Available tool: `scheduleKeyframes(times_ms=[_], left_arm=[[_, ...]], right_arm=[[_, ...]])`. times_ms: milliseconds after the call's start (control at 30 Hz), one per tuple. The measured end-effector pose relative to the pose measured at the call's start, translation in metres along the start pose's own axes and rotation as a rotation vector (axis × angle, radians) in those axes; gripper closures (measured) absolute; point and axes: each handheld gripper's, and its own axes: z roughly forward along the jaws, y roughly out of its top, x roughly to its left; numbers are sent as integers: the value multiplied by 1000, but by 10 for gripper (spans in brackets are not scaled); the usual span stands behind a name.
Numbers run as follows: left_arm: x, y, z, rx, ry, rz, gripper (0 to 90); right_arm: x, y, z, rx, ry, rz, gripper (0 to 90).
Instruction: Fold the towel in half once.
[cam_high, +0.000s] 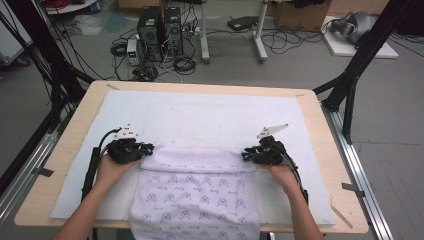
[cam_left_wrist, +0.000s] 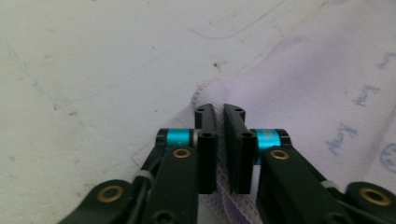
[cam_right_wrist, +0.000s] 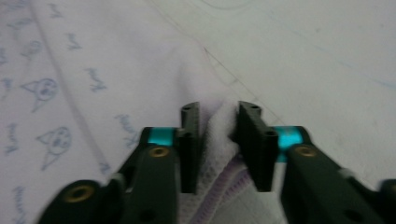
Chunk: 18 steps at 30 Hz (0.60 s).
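A pale lilac towel (cam_high: 195, 190) printed with small blue cat faces lies on the white mat, its near end hanging over the table's front edge. My left gripper (cam_high: 148, 149) sits at the towel's far left corner. In the left gripper view its jaws (cam_left_wrist: 219, 109) stand almost together, pinching the hemmed corner of the towel (cam_left_wrist: 317, 84). My right gripper (cam_high: 245, 155) sits at the far right corner. In the right gripper view a bunched fold of towel (cam_right_wrist: 93, 56) fills the gap of that gripper (cam_right_wrist: 218, 109) and touches both pads.
A white padded mat (cam_high: 200, 110) covers most of the wooden table (cam_high: 75, 130). A black frame leg (cam_high: 350, 85) stands at the right rear. Computers and cables (cam_high: 160, 35) sit on the floor beyond the table's far edge.
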Motion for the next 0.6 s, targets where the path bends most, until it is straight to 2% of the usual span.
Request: scheduleKeyframes(times_ms=[33, 100, 233, 333, 433, 533, 600], left_arm=[[0, 1, -3, -13, 6, -2, 850], [-1, 2, -9, -38, 12, 5, 855], [-6, 5, -23, -96, 31, 15, 856], [-8, 6, -31, -121, 43, 18, 849], [-13, 6, -39, -144, 48, 38, 849], [-20, 6, -42, -138, 52, 66, 840], [-22, 4, -41, -125, 50, 74, 834]], right_arm=[[2, 2, -3, -13, -13, -10, 754], [6, 5, -9, -43, -10, -22, 776], [13, 9, -20, -72, -23, -58, 776], [18, 10, -26, -85, -29, -72, 772], [25, 10, -33, -104, -32, -91, 758], [32, 10, -41, -132, -44, -117, 741], [34, 8, -43, -129, -45, -115, 749]])
